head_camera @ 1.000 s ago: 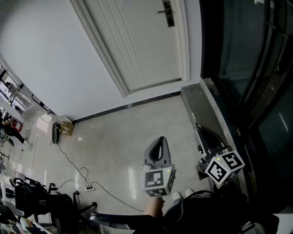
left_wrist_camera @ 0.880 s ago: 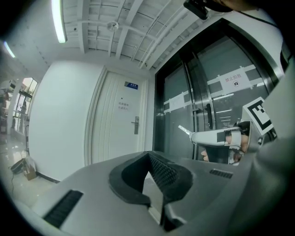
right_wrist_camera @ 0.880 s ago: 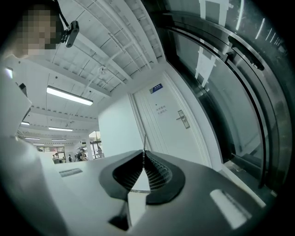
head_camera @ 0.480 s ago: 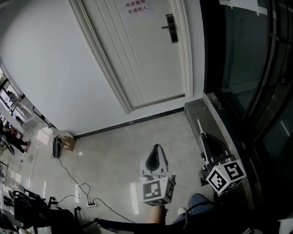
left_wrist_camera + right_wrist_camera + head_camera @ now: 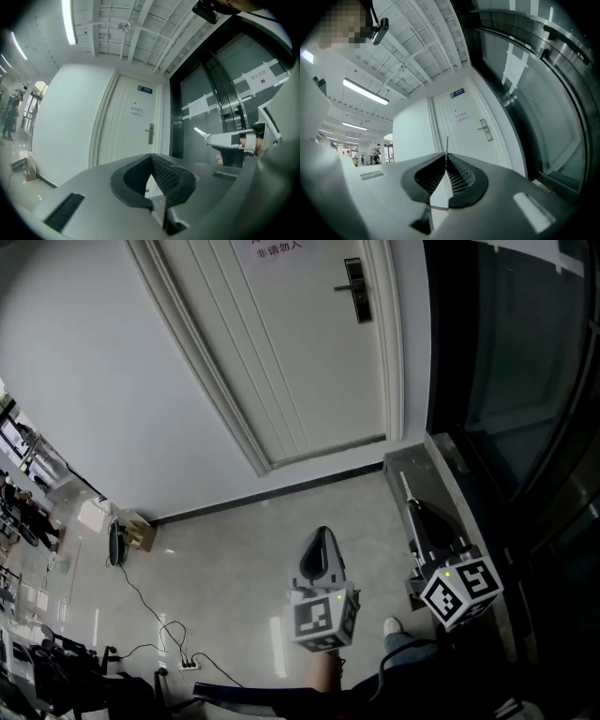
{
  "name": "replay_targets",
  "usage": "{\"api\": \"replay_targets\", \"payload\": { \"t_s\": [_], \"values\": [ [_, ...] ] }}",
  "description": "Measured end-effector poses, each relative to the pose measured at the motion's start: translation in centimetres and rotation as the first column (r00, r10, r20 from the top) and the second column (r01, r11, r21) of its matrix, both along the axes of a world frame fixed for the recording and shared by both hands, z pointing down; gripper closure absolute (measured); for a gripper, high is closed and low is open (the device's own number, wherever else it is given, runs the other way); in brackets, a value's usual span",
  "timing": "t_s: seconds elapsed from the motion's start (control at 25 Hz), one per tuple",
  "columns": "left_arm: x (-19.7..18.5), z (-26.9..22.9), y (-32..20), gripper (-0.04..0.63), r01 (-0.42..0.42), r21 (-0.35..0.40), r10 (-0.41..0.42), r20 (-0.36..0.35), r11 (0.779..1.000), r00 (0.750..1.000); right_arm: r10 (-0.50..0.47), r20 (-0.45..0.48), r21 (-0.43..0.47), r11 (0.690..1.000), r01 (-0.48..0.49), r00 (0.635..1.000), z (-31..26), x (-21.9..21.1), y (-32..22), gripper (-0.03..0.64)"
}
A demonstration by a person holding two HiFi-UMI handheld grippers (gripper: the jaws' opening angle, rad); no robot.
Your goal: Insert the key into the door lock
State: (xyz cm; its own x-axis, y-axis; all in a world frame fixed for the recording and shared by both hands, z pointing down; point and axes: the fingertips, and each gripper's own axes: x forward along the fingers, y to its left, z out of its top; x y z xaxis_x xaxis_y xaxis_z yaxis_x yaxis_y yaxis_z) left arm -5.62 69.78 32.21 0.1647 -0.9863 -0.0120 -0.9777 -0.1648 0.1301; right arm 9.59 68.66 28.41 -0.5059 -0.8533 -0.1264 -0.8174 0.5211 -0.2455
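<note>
The key (image 5: 446, 144) sits clamped edge-on in your right claw (image 5: 446, 158), blade aimed forward at the door lock (image 5: 486, 130), well ahead and right of its tip, while your left claw (image 5: 151, 158) is pressed together, empty.

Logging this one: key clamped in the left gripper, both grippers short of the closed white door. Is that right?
No: the key is clamped in the right gripper, as the right gripper view shows; the left gripper is shut on nothing. Both grippers are short of the closed white door.
</note>
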Motion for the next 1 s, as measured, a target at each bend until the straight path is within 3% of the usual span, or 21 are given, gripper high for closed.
{"api": "replay_targets", "payload": {
  "t_s": [0.52,0.72,1.0],
  "values": [
    [1.6,0.6,-14.7,0.595,0.036,-0.039,-0.035,0.014,0.999,0.999,-0.06,-0.034,-0.023,0.998,0.059,0.998,0.8,0.0,-14.4,0.611],
    [1.5,1.3,-18.5,0.595,0.003,-0.059,-0.001,0.04,0.998,0.999,-0.035,-0.063,-0.025,0.999,0.033,0.997,1.7,-0.8,-18.7,0.611],
    [-0.3,1.3,-25.1,0.595,-0.029,-0.038,0.029,-0.001,0.999,1.0,0.047,-0.066,-0.034,0.998,-0.05,0.997,2.3,-2.3,-25.0,0.612]
  ]
}}
